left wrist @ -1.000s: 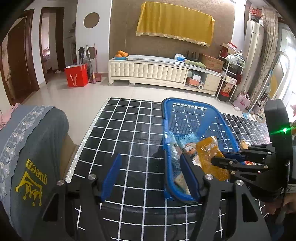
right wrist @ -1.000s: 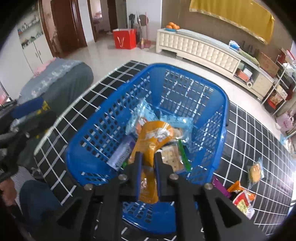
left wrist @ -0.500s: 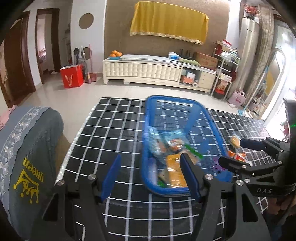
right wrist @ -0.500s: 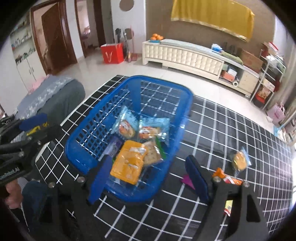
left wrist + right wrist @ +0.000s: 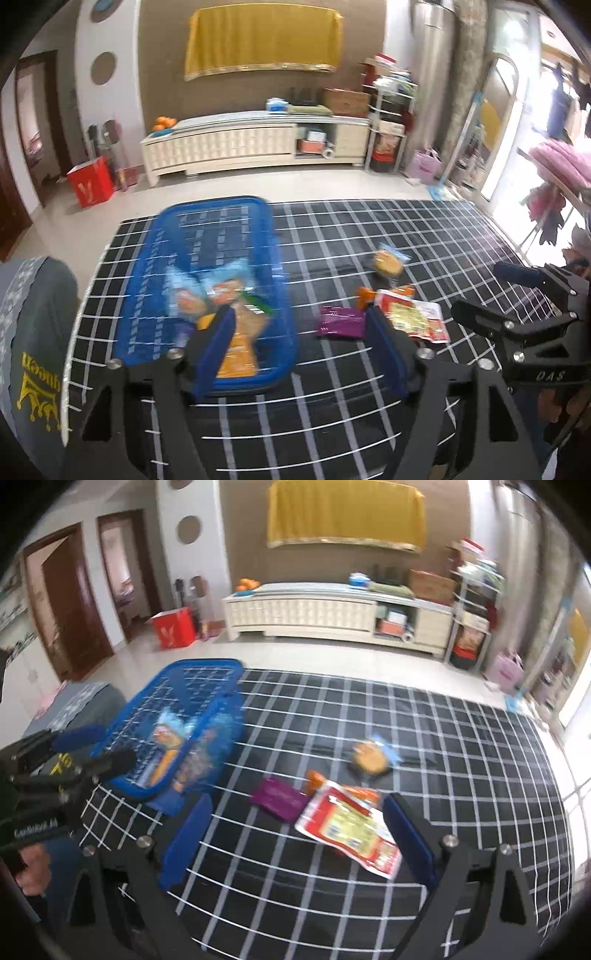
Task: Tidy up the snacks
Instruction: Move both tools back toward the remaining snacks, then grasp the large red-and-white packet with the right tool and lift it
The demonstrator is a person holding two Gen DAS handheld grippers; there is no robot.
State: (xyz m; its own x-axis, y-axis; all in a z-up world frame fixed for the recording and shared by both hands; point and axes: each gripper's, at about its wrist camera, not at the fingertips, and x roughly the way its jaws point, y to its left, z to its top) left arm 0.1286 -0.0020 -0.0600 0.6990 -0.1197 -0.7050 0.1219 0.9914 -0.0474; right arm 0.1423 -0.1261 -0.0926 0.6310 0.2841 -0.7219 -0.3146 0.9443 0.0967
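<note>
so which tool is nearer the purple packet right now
Right. The right tool hangs open just short of the purple packet; the left tool, also open, sits between the blue basket and that packet.

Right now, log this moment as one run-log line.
left hand-held gripper: open, empty | right hand-held gripper: open, empty, above red-yellow packet | blue basket: holds several snacks | purple packet, round snack: on mat

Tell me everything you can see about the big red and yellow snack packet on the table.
The flat red and yellow plastic snack packet has a white border and small printed pictures, too blurred to read. It lies flat and slanted on the black table cover with white grid lines, outside the blue plastic basket. It overlaps an orange packet behind it and lies close beside a purple packet. Nothing grips it.
</note>
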